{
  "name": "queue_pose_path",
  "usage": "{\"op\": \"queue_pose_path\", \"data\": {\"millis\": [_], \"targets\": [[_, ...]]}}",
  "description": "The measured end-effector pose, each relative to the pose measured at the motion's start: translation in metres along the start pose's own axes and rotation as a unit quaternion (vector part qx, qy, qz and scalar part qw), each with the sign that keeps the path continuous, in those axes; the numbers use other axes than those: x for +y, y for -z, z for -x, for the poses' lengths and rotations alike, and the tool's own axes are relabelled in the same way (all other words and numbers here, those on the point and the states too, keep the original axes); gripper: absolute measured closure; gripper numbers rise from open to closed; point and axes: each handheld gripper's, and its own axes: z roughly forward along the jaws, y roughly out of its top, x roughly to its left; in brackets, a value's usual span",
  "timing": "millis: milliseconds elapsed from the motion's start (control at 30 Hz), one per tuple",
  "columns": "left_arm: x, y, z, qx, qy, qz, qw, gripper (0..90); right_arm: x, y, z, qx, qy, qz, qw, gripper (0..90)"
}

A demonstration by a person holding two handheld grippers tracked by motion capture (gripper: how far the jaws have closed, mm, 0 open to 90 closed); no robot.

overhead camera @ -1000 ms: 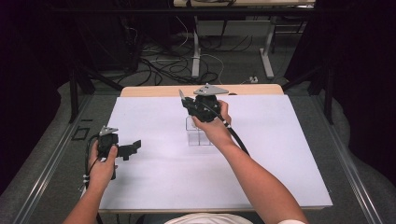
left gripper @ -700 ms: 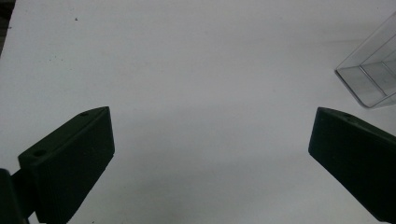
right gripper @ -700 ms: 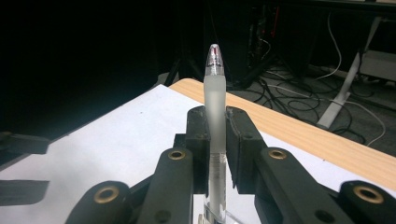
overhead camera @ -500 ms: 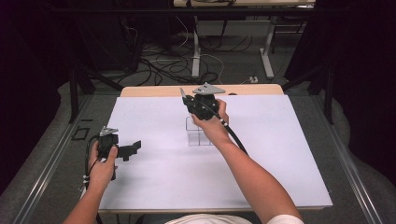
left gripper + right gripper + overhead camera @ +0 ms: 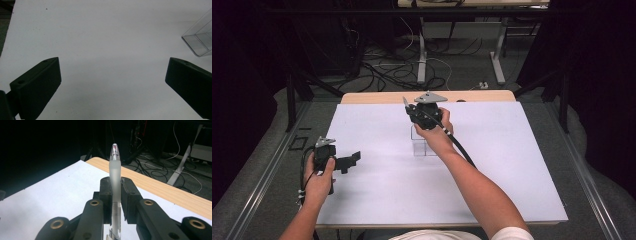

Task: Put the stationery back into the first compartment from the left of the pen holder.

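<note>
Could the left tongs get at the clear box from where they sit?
Probably yes: the left tongs stand open over bare white table, nothing between them and the clear box. The right tongs, holding a pen, hover above it.

High view: overhead from the person's side, facing forward and down over the whole table [image 5: 377,200]. Left gripper view: low, close to the tabletop, looking across it to the clear box [image 5: 200,40], also in the high view [image 5: 423,142]. Right gripper view: raised, facing the table's far edge and floor cables [image 5: 175,152].
</note>
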Motion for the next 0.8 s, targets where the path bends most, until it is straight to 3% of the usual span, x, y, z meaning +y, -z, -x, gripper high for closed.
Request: {"op": "queue_pose_path", "data": {"millis": [367, 433, 633, 800], "targets": [[-0.001, 0.0, 0.0, 0.001, -0.002, 0.003, 1.0, 0.2, -0.008, -0.006, -0.006, 0.005, 0.007, -0.021, 0.9997, 80.4], [-0.001, 0.0, 0.0, 0.001, -0.003, 0.003, 1.0, 0.3, -0.01, -0.006, -0.006, 0.006, 0.01, -0.014, 0.9998, 80.4], [-0.001, -0.001, 0.001, 0.002, 0.0, 0.001, 1.0, 0.2, -0.019, -0.004, -0.003, 0.004, -0.001, -0.029, 0.9996, 80.4], [-0.001, -0.001, 0.001, 0.002, 0.0, 0.001, 1.0, 0.2, -0.024, -0.005, -0.002, 0.007, 0.004, -0.026, 0.9996, 80.4]]}}
